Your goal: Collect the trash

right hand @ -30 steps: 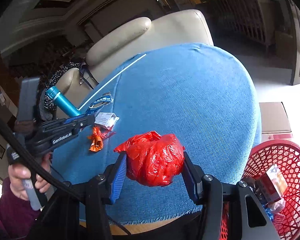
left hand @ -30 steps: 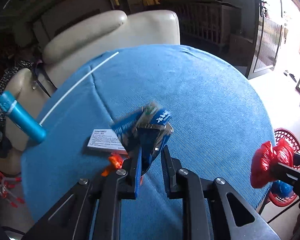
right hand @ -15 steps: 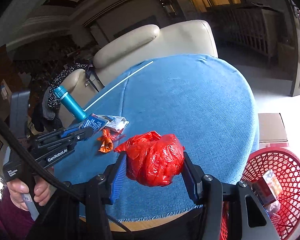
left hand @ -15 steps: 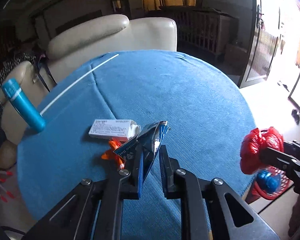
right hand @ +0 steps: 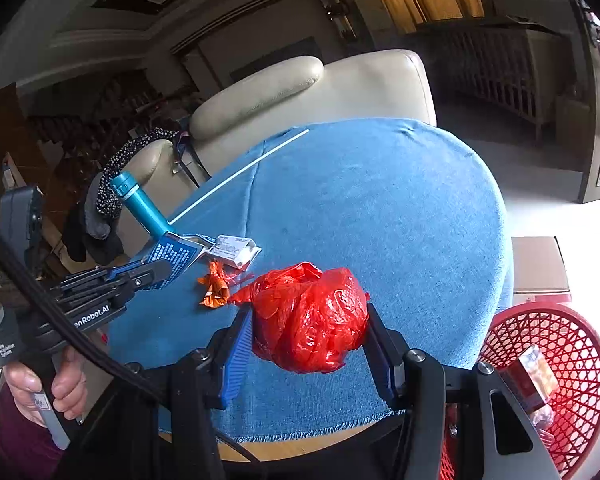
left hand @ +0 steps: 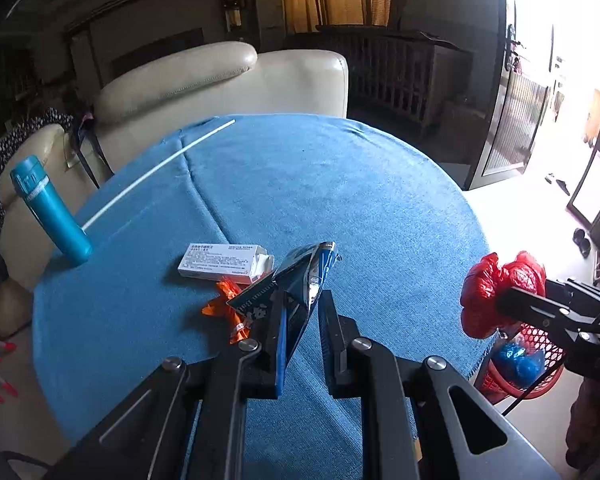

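One red bag, two wrappers, one box, one flask

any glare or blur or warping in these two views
Left wrist view: the doorway at right is blown out white, and the blue tablecloth bulges from fisheye warping. Right wrist view: evenly lit and sharp, dark corners, red basket stretched at the edge.

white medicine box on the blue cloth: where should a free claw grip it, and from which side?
Grip the white box across its two long edges near the closed left half, coming straight down from above. It lies flat on the tablecloth, so only its narrow width fits between fingers; the right end has an open flap and the orange wrapper crowding it.
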Motion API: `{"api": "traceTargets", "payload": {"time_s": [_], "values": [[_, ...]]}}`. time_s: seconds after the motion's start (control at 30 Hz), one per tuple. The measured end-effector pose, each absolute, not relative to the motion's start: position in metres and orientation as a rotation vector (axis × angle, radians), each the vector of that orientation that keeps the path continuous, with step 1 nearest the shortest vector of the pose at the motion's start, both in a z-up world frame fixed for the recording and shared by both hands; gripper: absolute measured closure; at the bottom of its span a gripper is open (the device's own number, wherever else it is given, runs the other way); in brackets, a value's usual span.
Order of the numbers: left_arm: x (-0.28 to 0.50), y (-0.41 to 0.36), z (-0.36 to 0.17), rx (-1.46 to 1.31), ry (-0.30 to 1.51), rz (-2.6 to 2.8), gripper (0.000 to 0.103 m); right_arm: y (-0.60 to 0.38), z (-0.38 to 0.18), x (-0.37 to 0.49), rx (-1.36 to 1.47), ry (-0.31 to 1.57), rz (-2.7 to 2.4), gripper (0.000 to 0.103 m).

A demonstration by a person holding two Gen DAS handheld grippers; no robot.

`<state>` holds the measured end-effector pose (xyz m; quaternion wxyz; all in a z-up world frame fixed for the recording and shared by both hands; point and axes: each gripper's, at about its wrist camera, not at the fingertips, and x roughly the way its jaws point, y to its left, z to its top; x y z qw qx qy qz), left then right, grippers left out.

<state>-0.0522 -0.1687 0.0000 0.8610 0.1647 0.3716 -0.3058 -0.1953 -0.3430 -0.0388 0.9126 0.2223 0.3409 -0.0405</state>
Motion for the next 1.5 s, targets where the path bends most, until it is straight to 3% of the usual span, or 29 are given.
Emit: {"api": "traceTargets", "payload": {"time_s": [1.5], "values": [[-0.110,-0.235,-0.001,0.539,0.708,-0.723,0.087,-0.393,-0.032,-0.246,0.527,0.635,-0.187,0.047]]}}
